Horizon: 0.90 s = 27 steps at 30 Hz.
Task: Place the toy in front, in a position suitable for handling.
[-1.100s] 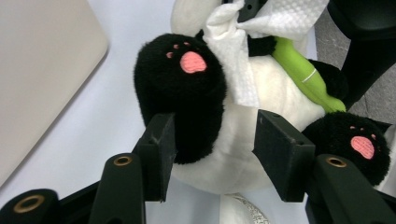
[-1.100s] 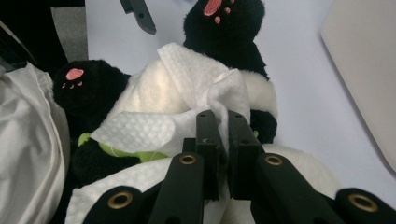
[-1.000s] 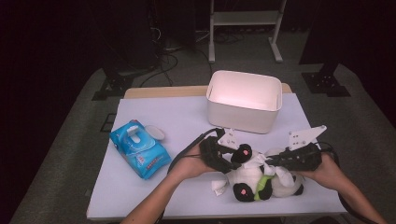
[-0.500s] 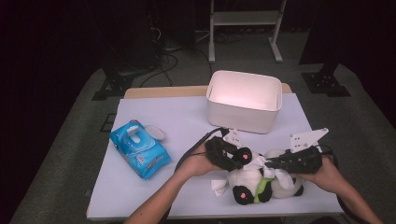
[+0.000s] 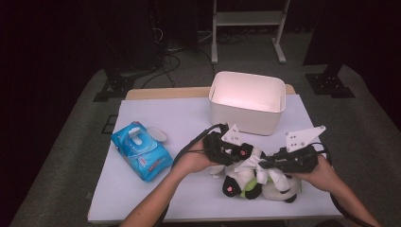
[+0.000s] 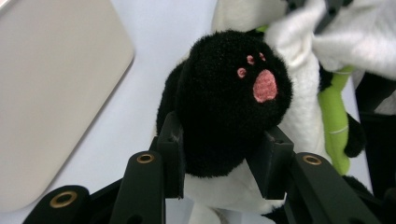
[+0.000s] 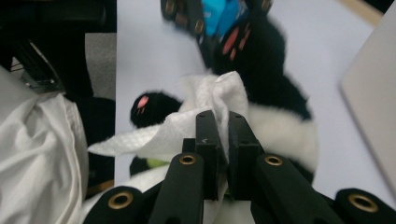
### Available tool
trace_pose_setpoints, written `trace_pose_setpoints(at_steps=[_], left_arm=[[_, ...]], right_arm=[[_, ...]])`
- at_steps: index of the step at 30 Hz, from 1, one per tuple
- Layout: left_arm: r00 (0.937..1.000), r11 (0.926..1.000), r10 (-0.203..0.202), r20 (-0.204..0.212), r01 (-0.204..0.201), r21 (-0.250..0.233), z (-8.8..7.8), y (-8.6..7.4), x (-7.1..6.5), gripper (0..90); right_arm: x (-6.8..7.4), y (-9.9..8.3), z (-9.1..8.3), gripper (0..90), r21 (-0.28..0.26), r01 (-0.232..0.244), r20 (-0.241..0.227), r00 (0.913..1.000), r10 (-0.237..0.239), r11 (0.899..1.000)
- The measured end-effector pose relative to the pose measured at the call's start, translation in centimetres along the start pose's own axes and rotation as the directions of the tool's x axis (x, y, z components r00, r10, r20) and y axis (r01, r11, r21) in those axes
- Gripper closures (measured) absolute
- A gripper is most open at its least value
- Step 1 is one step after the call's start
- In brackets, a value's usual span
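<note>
Lying on its back near the front edge of the tabletop, the panda toy sat between the two hands, just in front of the white bin. The left tongs bracketed one black paw of the toy; in the left gripper view the pads pressed against both sides of the paw, and the jaws had just been closing on it. The paw's pink sole pads faced the camera. The right tongs stood nearly closed and pinched a white wipe, which draped over the toy's belly. In the right gripper view, the wipe ran up between the pads and spread to the left, toward a second black paw with pink marks.

The green piece beside the toy's white body was partly covered by the wipe and cut off by the jaw, so its shape could not be determined. The toy's head could not be made out in the high view, where hands and tongs covered much of it. The bin's wall was cropped at the edge of both gripper views.

A blue pack of wipes lay well apart at the left of the tabletop, its white lid flipped open. Red and white print showed on its wrapper, but the writing was too small to read.
</note>
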<state>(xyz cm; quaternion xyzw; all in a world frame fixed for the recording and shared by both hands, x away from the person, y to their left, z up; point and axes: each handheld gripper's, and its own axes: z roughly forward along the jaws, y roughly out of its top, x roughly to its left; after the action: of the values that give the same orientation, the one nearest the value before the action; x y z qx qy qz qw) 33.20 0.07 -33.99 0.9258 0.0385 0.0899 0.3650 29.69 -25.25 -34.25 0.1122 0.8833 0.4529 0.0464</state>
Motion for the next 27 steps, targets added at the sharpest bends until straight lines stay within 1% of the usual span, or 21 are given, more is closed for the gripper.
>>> trace_pose_setpoints(at_steps=[1, 2, 3, 5, 8, 9, 10, 11, 13, 14, 17, 19, 21, 22, 24, 26, 27], left_arm=[[1.0000, 1.0000, -0.003, 0.008, 0.003, -0.009, 0.0, 0.0, -0.1, 60.4], [1.0000, 0.9999, -0.001, 0.007, 0.002, -0.010, 0.1, 0.0, -0.3, 60.4], [0.9999, 0.9999, 0.010, 0.005, -0.010, -0.009, 0.0, 0.0, -0.4, 60.4], [0.9998, 0.9998, 0.017, 0.004, -0.017, -0.007, -0.1, 0.0, -0.5, 60.4], [0.9998, 0.9996, 0.018, 0.008, -0.017, -0.020, -0.2, -0.2, -0.9, 60.4], [0.9998, 0.9995, 0.017, 0.011, -0.017, -0.028, -0.2, -0.3, -1.0, 60.4], [0.9997, 0.9995, 0.023, 0.009, -0.022, -0.024, -0.2, -0.3, -1.2, 60.4], [0.9995, 0.9995, 0.031, -0.004, -0.031, -0.008, -0.2, -0.6, -1.3, 60.4], [0.9997, 0.9996, 0.024, 0.000, -0.024, -0.018, -0.3, -0.9, -1.3, 60.4], [0.9999, 0.9994, 0.016, 0.002, -0.016, -0.030, -0.3, -1.1, -1.4, 60.4], [0.9999, 0.9993, 0.016, 0.003, -0.016, -0.035, -0.3, -1.2, -1.3, 60.4], [0.9998, 0.9989, 0.012, 0.012, -0.012, -0.046, -0.3, -1.2, -1.3, 60.4], [0.9997, 0.9985, 0.012, 0.021, -0.011, -0.053, -0.3, -1.2, -1.3, 60.4], [0.9997, 0.9985, 0.013, 0.021, -0.012, -0.053, -0.3, -1.2, -1.3, 60.4], [0.9996, 0.9985, 0.012, 0.024, -0.010, -0.055, -0.2, -1.1, -1.3, 60.4], [0.9996, 0.9984, 0.009, 0.025, -0.008, -0.056, -0.1, -1.0, -1.3, 60.4], [0.9996, 0.9984, 0.012, 0.026, -0.011, -0.056, -0.1, -1.0, -1.4, 60.4]], right_arm=[[0.0, 0.4, -0.1, 84.5, -0.005, 0.015, 0.008, 0.9999, -0.015, 1.000], [0.2, 1.1, -0.2, 84.5, -0.010, 0.033, 0.024, 0.9992, -0.032, 0.999], [0.4, 1.6, -0.3, 84.5, -0.018, 0.044, 0.030, 0.9986, -0.044, 0.999], [0.6, 3.2, -0.2, 84.5, -0.034, 0.082, 0.035, 0.9961, -0.081, 0.996], [0.7, 5.1, 0.3, 84.4, -0.054, 0.120, 0.033, 0.9925, -0.118, 0.991], [0.8, 5.8, 0.8, 84.5, -0.045, 0.132, 0.032, 0.9909, -0.131, 0.990], [0.9, 6.1, 1.5, 84.4, -0.010, 0.151, 0.040, 0.9878, -0.151, 0.988], [0.9, 6.1, 1.9, 84.4, 0.010, 0.166, 0.042, 0.9852, -0.166, 0.986], [0.8, 5.7, 2.2, 84.5, 0.030, 0.165, 0.042, 0.9852, -0.166, 0.986], [0.7, 5.5, 2.1, 84.4, 0.030, 0.161, 0.043, 0.9859, -0.162, 0.987], [0.6, 4.4, 1.3, 84.4, 0.039, 0.135, 0.058, 0.9889, -0.137, 0.990], [0.4, 3.3, 0.5, 84.3, 0.075, 0.105, 0.082, 0.9904, -0.111, 0.992], [0.1, 2.3, 0.2, 84.2, 0.120, 0.086, 0.104, 0.9896, -0.099, 0.989], [-0.1, 1.8, -0.1, 84.2, 0.121, 0.064, 0.101, 0.9920, -0.077, 0.991], [-0.1, 1.8, -0.6, 84.2, 0.081, 0.052, 0.093, 0.9939, -0.059, 0.995], [0.0, 2.8, -1.0, 84.2, 0.026, 0.064, 0.081, 0.9945, -0.066, 0.998], [0.1, 3.5, -0.9, 84.1, 0.006, 0.076, 0.073, 0.9944, -0.076, 0.997]])
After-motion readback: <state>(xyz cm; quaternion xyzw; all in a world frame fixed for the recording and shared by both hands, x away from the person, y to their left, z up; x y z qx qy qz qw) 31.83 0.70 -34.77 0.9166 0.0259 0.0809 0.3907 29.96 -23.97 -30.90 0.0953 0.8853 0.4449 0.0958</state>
